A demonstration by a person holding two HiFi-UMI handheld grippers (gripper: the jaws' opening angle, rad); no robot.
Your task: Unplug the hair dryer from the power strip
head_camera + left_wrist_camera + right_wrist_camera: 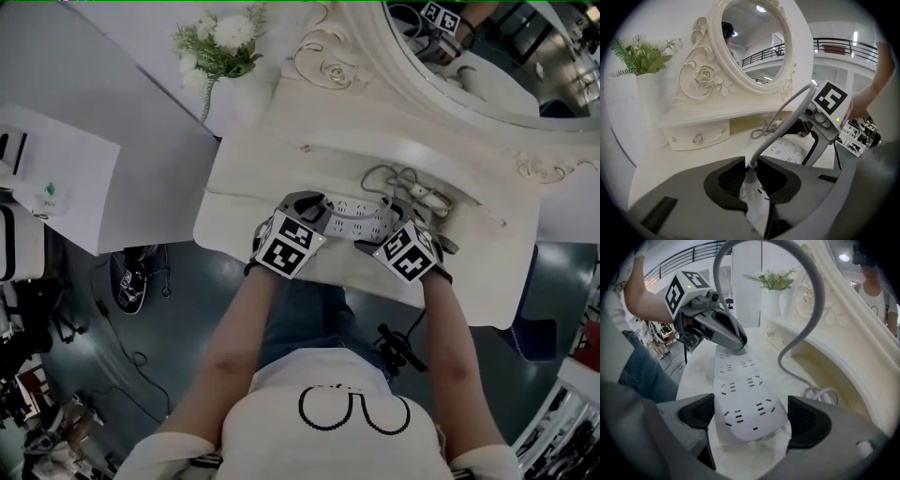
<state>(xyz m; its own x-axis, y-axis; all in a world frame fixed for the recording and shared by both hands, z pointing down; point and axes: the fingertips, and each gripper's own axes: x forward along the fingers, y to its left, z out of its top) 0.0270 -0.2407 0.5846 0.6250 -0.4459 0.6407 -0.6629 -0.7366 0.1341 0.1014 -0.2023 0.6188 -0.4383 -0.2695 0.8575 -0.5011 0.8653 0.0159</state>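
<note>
Hair dryer plug (752, 197) looks still seated at the power strip's (740, 399) 9 o'clock end on the table (253, 187). Our left claw (751, 178) pinches it; our right claw (749, 420) straddles the 3 o'clock end, wide open, gripping nothing. We have yet to pull.
</note>
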